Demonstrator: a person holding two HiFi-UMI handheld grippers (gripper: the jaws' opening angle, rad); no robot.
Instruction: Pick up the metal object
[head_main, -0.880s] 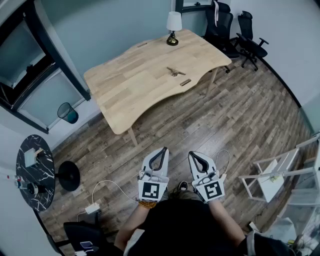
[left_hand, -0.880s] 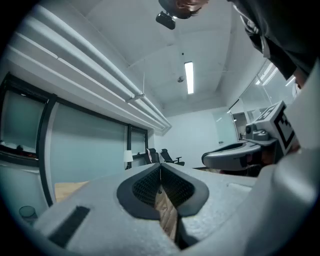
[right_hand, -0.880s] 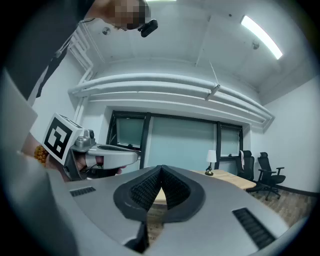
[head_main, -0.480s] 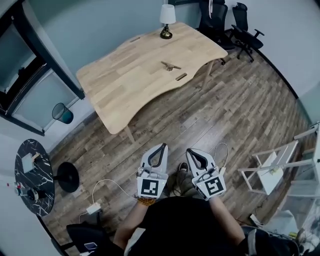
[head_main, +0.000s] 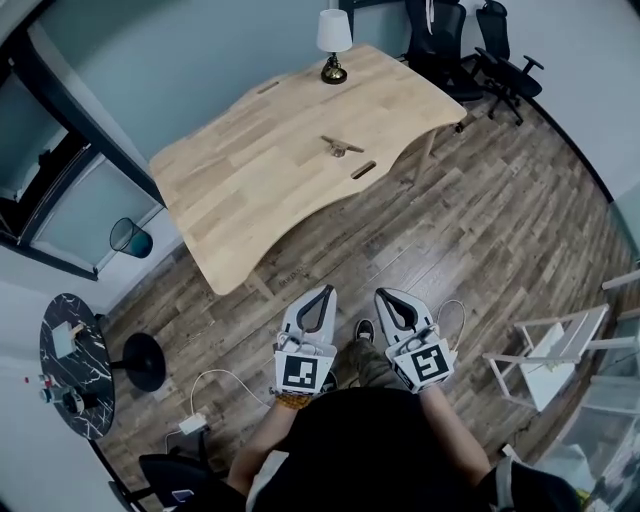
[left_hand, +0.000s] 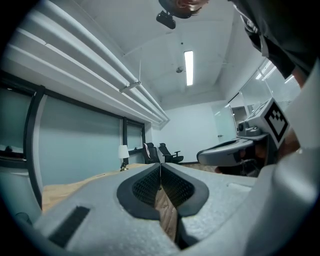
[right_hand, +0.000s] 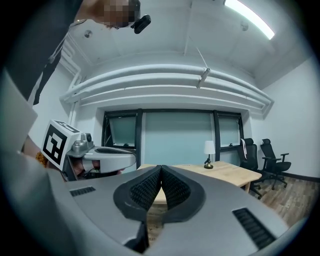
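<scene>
Head view: left tongs (head_main: 324, 294), right tongs (head_main: 384, 297) closed, empty, above floor (head_main: 480, 230); metal object (head_main: 341, 146) near table (head_main: 250, 180) edge, well apart.

Office corner, wood floor (head_main: 480, 220).
Table lamp (head_main: 333, 42) at the far edge of the wooden desk (head_main: 240, 175); two black office chairs (head_main: 440, 50) beyond; wastebin (head_main: 129, 238) and round marble side table (head_main: 72, 352) left.

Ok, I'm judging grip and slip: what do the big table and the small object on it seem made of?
The table looks like light wood, matte, with visible grain and plank seams. The small object reads as dull brownish metal, though it is too small here to be sure.
</scene>
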